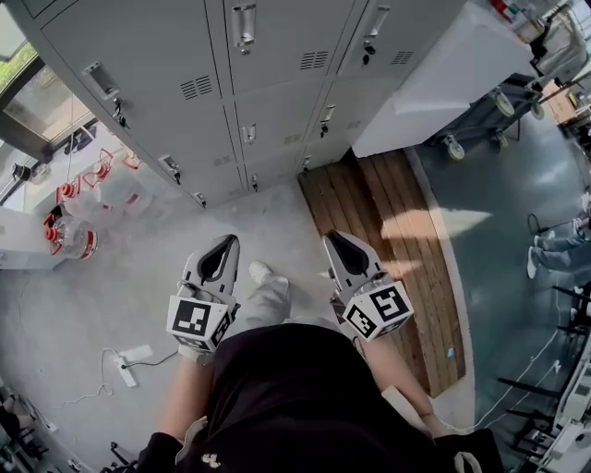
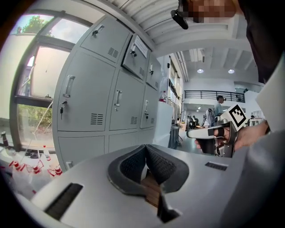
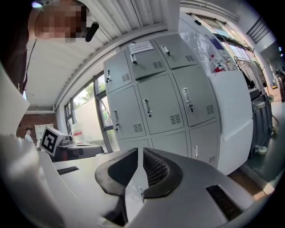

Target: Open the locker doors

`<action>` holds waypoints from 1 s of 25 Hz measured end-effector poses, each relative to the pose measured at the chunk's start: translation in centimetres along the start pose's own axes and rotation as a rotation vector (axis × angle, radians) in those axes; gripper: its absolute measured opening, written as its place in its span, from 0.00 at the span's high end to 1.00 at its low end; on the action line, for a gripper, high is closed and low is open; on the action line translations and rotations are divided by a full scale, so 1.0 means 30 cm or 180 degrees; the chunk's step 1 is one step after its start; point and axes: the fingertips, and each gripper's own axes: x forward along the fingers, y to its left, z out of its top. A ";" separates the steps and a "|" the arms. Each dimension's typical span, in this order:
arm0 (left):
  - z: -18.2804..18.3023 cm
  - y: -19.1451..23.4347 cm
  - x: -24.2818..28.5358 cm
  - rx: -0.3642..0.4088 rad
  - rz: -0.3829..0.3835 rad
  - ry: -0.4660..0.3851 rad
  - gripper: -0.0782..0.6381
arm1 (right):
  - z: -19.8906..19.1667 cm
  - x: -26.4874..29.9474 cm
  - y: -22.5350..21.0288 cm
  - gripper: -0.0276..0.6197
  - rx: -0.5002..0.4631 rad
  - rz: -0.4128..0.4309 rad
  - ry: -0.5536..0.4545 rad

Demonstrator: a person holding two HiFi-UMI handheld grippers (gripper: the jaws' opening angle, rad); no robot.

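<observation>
A bank of grey lockers (image 1: 212,102) stands ahead of me, and every door I can see is closed, each with a metal handle (image 1: 244,26) and a lock. The same lockers (image 2: 89,98) fill the left of the left gripper view, and the lockers (image 3: 156,102) fill the middle of the right gripper view. My left gripper (image 1: 226,242) and right gripper (image 1: 332,238) hang at waist height, well short of the doors. The left gripper (image 2: 145,148) is shut with nothing in it. My right gripper (image 3: 137,153) is shut on nothing too.
A wooden platform (image 1: 388,240) lies on the floor at the lockers' right end, beside a white cabinet (image 1: 443,74) and a wheeled cart (image 1: 499,111). Red-capped water bottles (image 1: 83,203) stand by the window at left. A power strip (image 1: 125,360) lies on the floor. A person's legs (image 1: 554,251) show at far right.
</observation>
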 end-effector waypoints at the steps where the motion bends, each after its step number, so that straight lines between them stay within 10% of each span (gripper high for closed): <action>1: 0.000 0.041 0.025 -0.0051 0.0047 0.0015 0.86 | 0.010 0.050 -0.013 0.89 -0.0020 0.0037 0.0034; 25: -0.378 0.741 0.187 -0.0790 0.1660 0.0544 0.86 | -0.261 0.867 -0.190 0.76 -0.0286 0.0521 0.0936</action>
